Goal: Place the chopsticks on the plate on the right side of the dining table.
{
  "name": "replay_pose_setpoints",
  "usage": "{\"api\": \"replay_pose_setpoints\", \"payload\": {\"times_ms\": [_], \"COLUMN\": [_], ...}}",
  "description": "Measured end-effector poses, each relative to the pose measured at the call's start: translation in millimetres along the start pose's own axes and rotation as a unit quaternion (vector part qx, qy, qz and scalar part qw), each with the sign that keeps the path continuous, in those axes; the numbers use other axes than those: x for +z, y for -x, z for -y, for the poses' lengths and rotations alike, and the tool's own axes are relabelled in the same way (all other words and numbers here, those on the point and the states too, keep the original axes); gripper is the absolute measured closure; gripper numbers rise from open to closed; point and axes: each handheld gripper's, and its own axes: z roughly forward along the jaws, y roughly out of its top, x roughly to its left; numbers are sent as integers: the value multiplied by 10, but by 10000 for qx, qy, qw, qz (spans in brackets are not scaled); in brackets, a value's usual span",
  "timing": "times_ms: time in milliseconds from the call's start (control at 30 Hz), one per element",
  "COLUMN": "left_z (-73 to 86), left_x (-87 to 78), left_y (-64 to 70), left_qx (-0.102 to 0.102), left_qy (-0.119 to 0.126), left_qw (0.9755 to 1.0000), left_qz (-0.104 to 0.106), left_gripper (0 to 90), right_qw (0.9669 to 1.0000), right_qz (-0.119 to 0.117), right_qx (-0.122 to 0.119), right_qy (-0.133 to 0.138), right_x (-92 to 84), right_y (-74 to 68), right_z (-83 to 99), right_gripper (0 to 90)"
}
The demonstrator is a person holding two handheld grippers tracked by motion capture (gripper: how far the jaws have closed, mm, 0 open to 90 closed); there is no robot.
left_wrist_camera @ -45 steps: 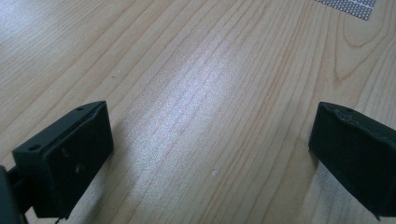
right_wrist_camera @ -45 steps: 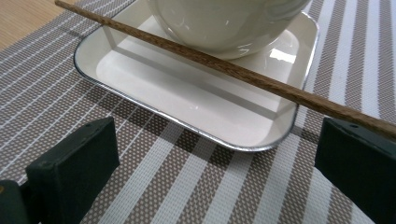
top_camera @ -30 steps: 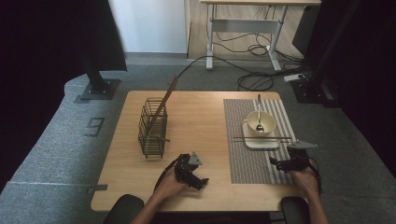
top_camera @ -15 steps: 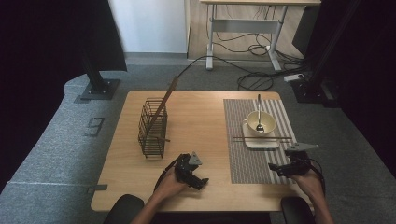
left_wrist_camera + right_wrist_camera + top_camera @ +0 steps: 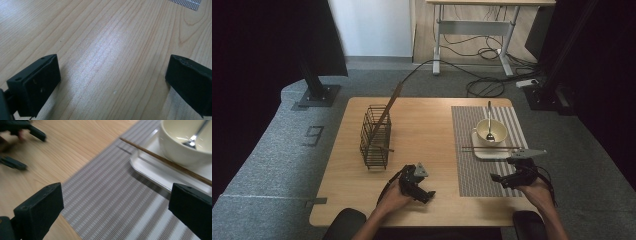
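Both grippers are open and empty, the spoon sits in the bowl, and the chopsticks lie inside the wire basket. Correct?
Not quite. The chopsticks lie across the white tray in front of the bowl, not in the wire basket, as the high view shows. The rest holds: spoon in bowl, left gripper and right gripper open, empty.

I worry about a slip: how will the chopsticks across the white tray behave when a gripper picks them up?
The chopsticks look thin, stiff and light. They rest on the tray rim, so they may roll. The right gripper is open nearby; smooth sticks could slip.
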Motion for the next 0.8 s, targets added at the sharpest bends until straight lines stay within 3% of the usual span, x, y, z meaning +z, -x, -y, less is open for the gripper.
{"api": "replay_pose_setpoints", "payload": {"times_ms": [200,500,800], "left_z": [0,-1,-1], "left_x": [1,-1,0], "left_y": [2,0,1], "left_qx": [-13,-8,-15], "left_qy": [9,0,4], "left_qw": [10000,10000,10000], "left_qz": [-1,9,7], "left_gripper": [0,0,0], "right_qw": [9998,9983,9961], "right_qz": [-199,-324,-455], "right_qx": [-48,-486,-735], "right_qy": [-67,-88,-155], "right_x": [50,130,265], "right_y": [-99,-267,-411], "right_z": [-189,-438,-644], "right_gripper": [17,0,0]}}
